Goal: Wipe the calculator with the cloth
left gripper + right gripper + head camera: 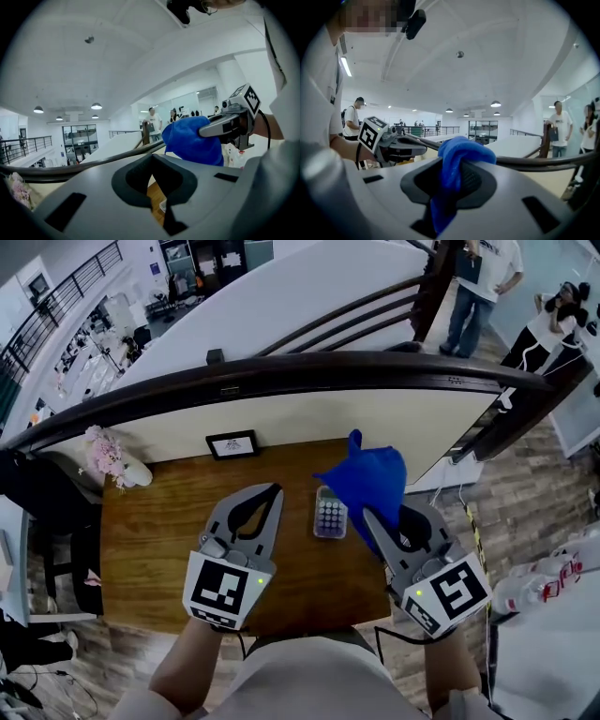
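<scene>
A small calculator [330,514] with rows of round keys lies on the wooden table [159,540], towards its right side. My right gripper [367,514] is shut on a blue cloth [368,479], which bunches up above the calculator's right edge, held clear of the table. In the right gripper view the cloth [457,159] fills the gap between the jaws of that gripper [454,166]. My left gripper [276,489] is shut on nothing and hovers left of the calculator. The left gripper view shows its closed jaws [154,161], with the cloth [192,140] and right gripper [234,119] beyond.
A small black picture frame [232,443] stands at the table's back edge, and pink flowers [105,456] sit at the back left corner. A dark curved railing [281,371] runs behind the table. People [487,277] stand far beyond it. Bottles [544,582] lie at the right.
</scene>
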A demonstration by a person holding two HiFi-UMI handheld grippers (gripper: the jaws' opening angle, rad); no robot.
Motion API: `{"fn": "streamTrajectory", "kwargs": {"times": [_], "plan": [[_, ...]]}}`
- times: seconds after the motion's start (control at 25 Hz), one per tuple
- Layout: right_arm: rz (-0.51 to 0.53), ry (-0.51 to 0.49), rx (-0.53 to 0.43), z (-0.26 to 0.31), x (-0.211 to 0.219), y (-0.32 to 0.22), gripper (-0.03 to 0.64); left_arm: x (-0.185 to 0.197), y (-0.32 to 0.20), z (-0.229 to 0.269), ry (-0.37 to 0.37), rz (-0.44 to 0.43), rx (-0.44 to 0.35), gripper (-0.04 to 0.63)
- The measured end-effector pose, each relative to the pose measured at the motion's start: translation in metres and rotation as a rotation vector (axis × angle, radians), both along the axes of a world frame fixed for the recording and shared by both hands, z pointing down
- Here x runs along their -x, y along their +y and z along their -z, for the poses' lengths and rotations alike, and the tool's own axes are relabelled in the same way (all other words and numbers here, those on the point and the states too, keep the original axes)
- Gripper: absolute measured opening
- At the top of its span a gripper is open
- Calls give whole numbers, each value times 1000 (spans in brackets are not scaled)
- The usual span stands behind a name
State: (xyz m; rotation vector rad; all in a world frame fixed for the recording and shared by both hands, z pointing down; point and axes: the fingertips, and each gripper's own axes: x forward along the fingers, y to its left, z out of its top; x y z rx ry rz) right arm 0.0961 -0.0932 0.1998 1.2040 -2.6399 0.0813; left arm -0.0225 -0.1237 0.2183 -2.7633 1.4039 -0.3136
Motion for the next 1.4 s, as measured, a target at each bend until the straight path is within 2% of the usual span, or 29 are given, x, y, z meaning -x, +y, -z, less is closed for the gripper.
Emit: {"fn": "streamTrajectory", "kwargs": {"times": [0.2, 0.44, 0.6, 0.92, 1.4], "plan": [[-29, -14, -57, 26, -5, 16, 83, 1, 14, 30, -7, -12, -79, 2], [-104, -65, -99, 44, -23, 26, 83, 3, 28, 46, -23, -25, -110, 2], [-119, -69, -97, 45, -32, 34, 81, 4, 35, 47, -22, -27, -100, 2], [-85, -63, -28, 22, -25, 48, 81, 4, 39, 35, -22, -12, -65, 2], [-104, -64, -35, 25, -36, 49, 81, -5, 41, 35, -14, -17, -66, 2]]}}
